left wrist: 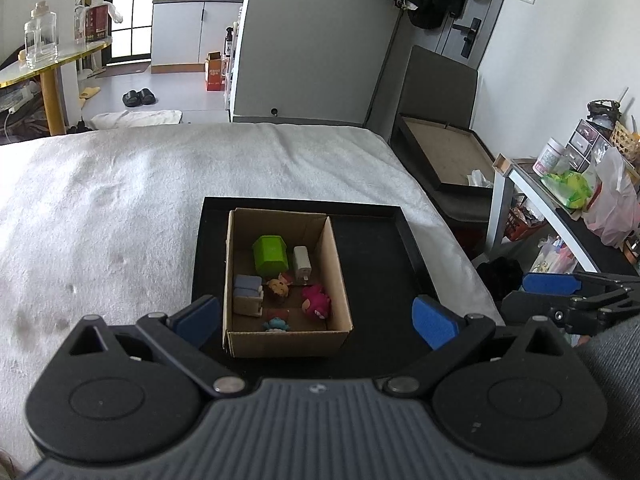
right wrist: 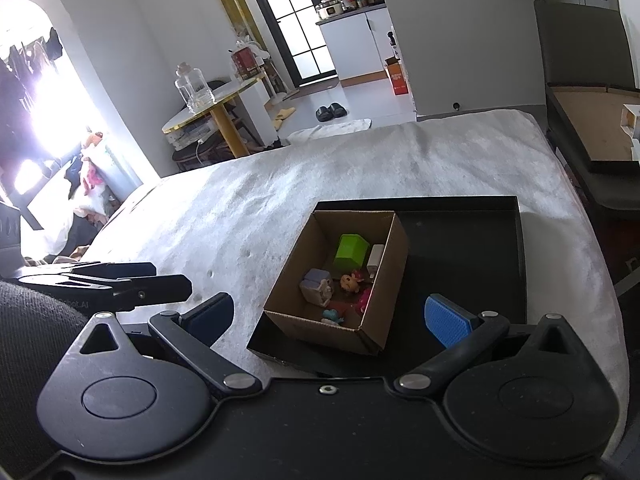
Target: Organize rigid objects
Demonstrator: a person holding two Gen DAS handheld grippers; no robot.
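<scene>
An open cardboard box (left wrist: 280, 344) stands in the left half of a black tray (left wrist: 376, 260) on a white-covered bed. Inside lie a green house-shaped block (left wrist: 270, 254), a white charger (left wrist: 302, 266), a small lavender and beige toy (left wrist: 248, 294), an orange-headed figurine (left wrist: 278, 288), a pink figure (left wrist: 316, 300) and a blue figure (left wrist: 276, 325). My left gripper (left wrist: 316, 322) hovers open just before the box, holding nothing. In the right wrist view the box (right wrist: 320, 330) and tray (right wrist: 460, 248) lie ahead; my right gripper (right wrist: 330, 318) is open and holds nothing.
The white blanket (left wrist: 120, 200) spreads left of and behind the tray. To the right stand a cluttered side shelf (left wrist: 568, 184) and a black-framed board (left wrist: 444, 156). A table with a glass bottle (right wrist: 192, 88) stands beyond the bed. Grey fabric (left wrist: 616, 364) shows at the lower right.
</scene>
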